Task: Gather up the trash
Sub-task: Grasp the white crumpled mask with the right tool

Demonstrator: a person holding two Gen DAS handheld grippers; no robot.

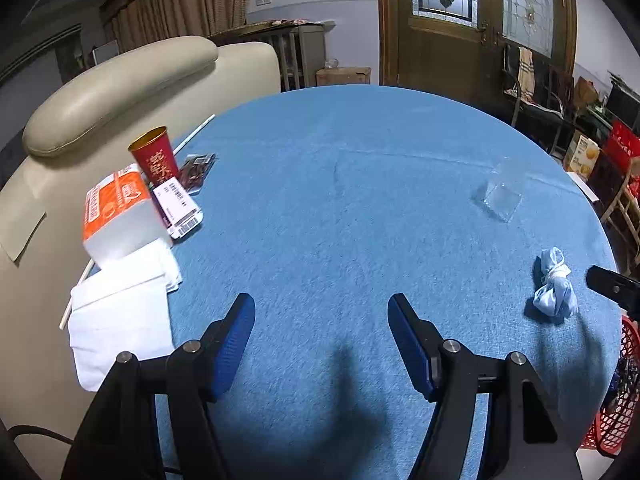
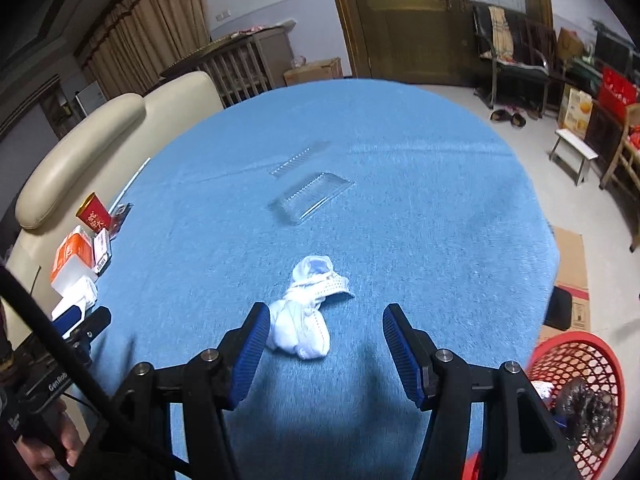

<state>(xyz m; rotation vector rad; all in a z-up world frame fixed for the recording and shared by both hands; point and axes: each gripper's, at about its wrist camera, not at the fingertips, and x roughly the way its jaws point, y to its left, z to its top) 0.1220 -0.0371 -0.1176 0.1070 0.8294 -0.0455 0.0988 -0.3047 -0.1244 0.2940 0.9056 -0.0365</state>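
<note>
The right gripper (image 2: 322, 334) hangs low over the blue tablecloth (image 2: 420, 208) with its blue-padded fingers (image 2: 250, 344) spread wide and nothing between them; the crumpled face mask (image 2: 306, 320) lies on the cloth just ahead, its white bundle touching or nearly touching the inner face of the left finger (the overlap makes it hard to tell which). Farther out along the same line sits a clear plastic tray (image 2: 310, 196), flat on the cloth and well apart from the mask. Down to the right, off the table edge, stands a red mesh basket (image 2: 600, 364) with dark crumpled waste and something white already inside. The left gripper (image 1: 322, 326) is likewise released, jaws wide and empty over bare cloth, its shadow falling between them. From its view the mask (image 1: 554, 286) lies far off to the right near the table edge, and the clear tray (image 1: 500, 194) sits beyond it. On the left side of the table are white folded tissues (image 1: 120, 320), an orange-and-white tissue pack (image 1: 118, 212), a red paper cup (image 1: 154, 156) standing upright, a white labelled card (image 1: 180, 208) and a dark snack wrapper (image 1: 198, 170), all crowded beside a beige leather armchair (image 1: 120, 88).
</note>
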